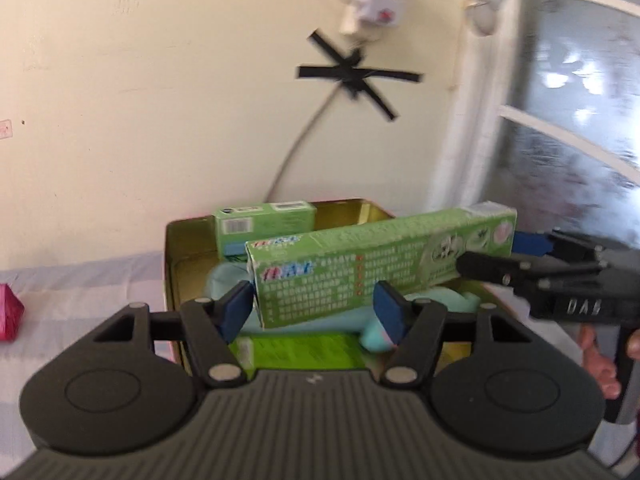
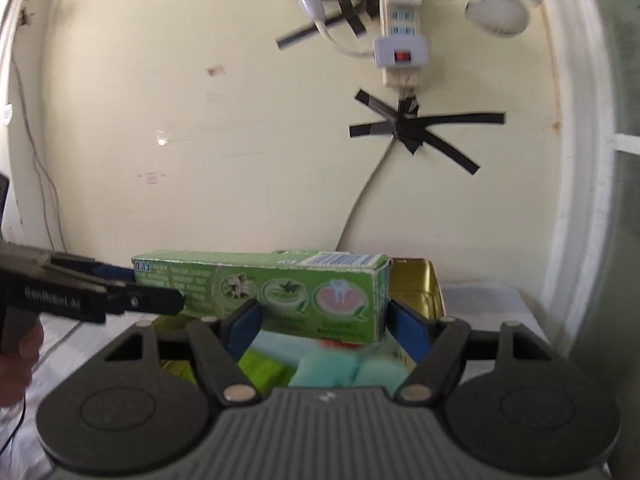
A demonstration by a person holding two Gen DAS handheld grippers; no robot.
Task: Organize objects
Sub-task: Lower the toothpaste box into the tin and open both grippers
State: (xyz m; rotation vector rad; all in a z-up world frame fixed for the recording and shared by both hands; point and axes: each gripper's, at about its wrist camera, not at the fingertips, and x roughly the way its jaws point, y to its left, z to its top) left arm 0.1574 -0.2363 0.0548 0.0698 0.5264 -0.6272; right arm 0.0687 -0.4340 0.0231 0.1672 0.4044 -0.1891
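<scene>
Left gripper (image 1: pixel 316 308): jaws part-way apart, blue pads pinching one end of the long green toothpaste box (image 1: pixel 380 264); the box spans the gap between the pads.
Right gripper (image 2: pixel 324 320): jaws part-way apart, blue pads pinching the opposite end of the same box (image 2: pixel 260 288) (the end printed with the tooth emblem).
Long green toothpaste box: held in the air between the two grippers, roughly level, one gripper at each end; directly above the gold tin (image 1: pixel 176 264).
Gold tin: open-topped, below and just beyond both grippers, resting on a pale checked cloth (image 1: pixel 80 280).
Tin contents: a second green box (image 1: pixel 264 224) standing at the far side, beyond the left gripper; a light blue soft item (image 1: pixel 224 280) beneath the held box; a bright green flat pack (image 1: pixel 296 350) at the near side, just below the left gripper's pads.
Red faceted item (image 1: pixel 10 312): on the cloth, well to the left of the left gripper, apart from the tin.
Person's hand (image 1: pixel 600 360): on the handle of the right gripper, to the right of the left gripper.
Background: cream wall with crossed black tape (image 2: pixel 416 128) over a cable, and a white power strip (image 2: pixel 400 28) above, well beyond both grippers.
</scene>
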